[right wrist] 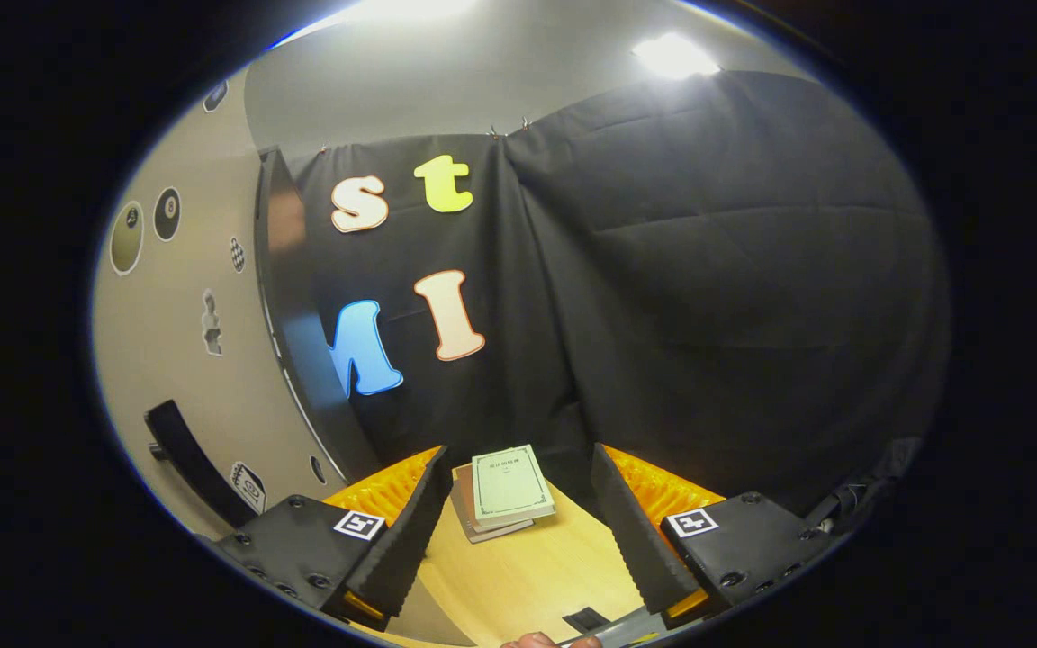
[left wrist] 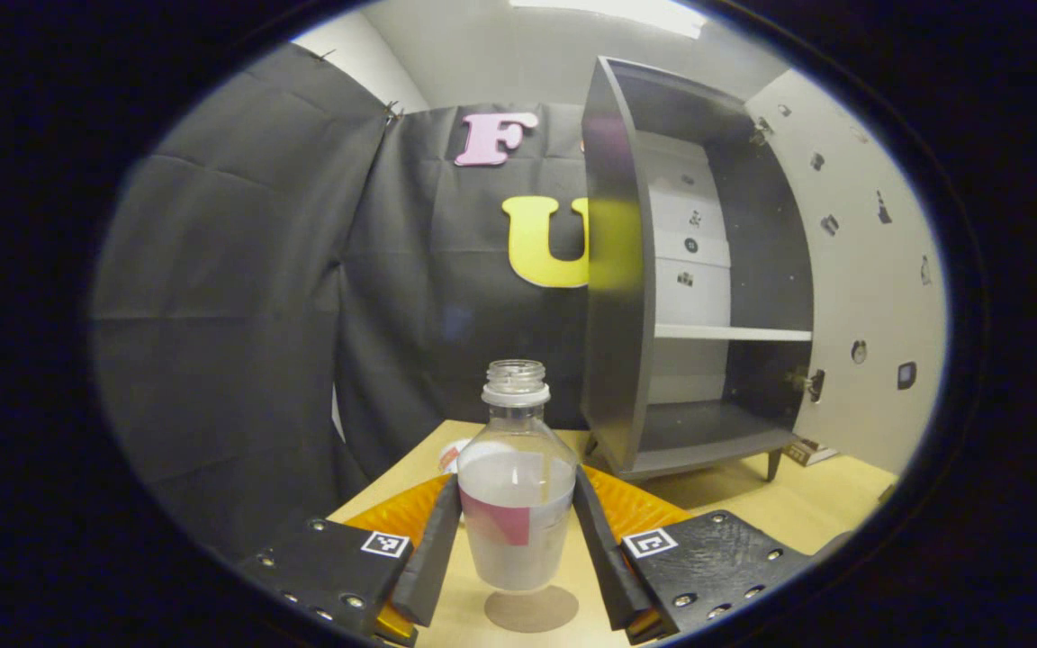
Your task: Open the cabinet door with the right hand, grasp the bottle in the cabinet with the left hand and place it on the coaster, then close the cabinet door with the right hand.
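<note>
The left gripper (left wrist: 517, 531) clamps both fingers on the clear, uncapped plastic bottle (left wrist: 517, 486) of cloudy liquid, its red-and-white label unreadable. It hangs just above the round brown coaster (left wrist: 532, 609), partly cut off, on the light wooden table (left wrist: 829, 508). Behind, the dark grey cabinet (left wrist: 613, 270) stands with its beige door (left wrist: 870, 297) open. The right gripper (right wrist: 518, 531) is spread wide, empty, before stacked books (right wrist: 502, 490) at the table's far edge.

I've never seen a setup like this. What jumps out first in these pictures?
In the left gripper view, a clear capless bottle stands between the left gripper fingers, over a round coaster on the wooden table. Behind it, right, a dark cabinet stands with its door swung open. In the right gripper view, stacked books lie ahead of the open right gripper.
</note>
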`<state>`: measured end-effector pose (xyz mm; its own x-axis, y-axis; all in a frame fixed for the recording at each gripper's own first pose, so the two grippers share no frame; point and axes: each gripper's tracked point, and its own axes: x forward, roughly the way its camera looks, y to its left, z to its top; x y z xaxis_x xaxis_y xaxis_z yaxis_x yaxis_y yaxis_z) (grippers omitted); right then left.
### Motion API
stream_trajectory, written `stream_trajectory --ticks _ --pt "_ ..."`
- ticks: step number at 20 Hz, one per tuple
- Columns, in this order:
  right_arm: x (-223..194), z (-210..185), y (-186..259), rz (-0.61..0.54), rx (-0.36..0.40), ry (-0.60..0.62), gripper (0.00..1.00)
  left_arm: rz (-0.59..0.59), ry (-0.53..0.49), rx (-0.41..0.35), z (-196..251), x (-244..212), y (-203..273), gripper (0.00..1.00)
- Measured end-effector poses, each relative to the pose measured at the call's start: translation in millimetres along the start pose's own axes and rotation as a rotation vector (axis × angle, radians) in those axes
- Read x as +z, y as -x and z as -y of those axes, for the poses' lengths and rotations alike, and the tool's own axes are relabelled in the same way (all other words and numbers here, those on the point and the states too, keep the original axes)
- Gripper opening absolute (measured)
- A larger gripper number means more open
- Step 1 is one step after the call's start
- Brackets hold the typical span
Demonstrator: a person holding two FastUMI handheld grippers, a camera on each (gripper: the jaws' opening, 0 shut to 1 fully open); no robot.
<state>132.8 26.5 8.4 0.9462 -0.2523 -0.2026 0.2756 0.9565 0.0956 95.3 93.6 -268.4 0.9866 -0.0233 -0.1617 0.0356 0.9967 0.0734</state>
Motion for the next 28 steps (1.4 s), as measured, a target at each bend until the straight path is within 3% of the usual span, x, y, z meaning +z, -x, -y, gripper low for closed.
stream_trajectory --ticks 7,13,19,28 --pt "-15.3 38.3 -22.6 -0.057 -0.104 -0.042 0.98 -0.036 -0.021 0.047 17.5 -62.9 -11.6 0.71" --pt "-24.9 52.7 -31.1 -0.087 -0.133 -0.039 0.98 -0.105 -0.017 0.056 25.5 -108.6 -4.8 0.71" --pt "-32.5 52.6 -37.8 -0.101 -0.114 -0.012 0.98 -0.123 -0.041 0.06 28.6 -114.6 11.6 0.7" --pt "-58.7 70.0 -47.6 -0.149 -0.108 -0.082 0.98 -0.135 -0.093 0.063 27.5 -106.4 16.3 0.71"
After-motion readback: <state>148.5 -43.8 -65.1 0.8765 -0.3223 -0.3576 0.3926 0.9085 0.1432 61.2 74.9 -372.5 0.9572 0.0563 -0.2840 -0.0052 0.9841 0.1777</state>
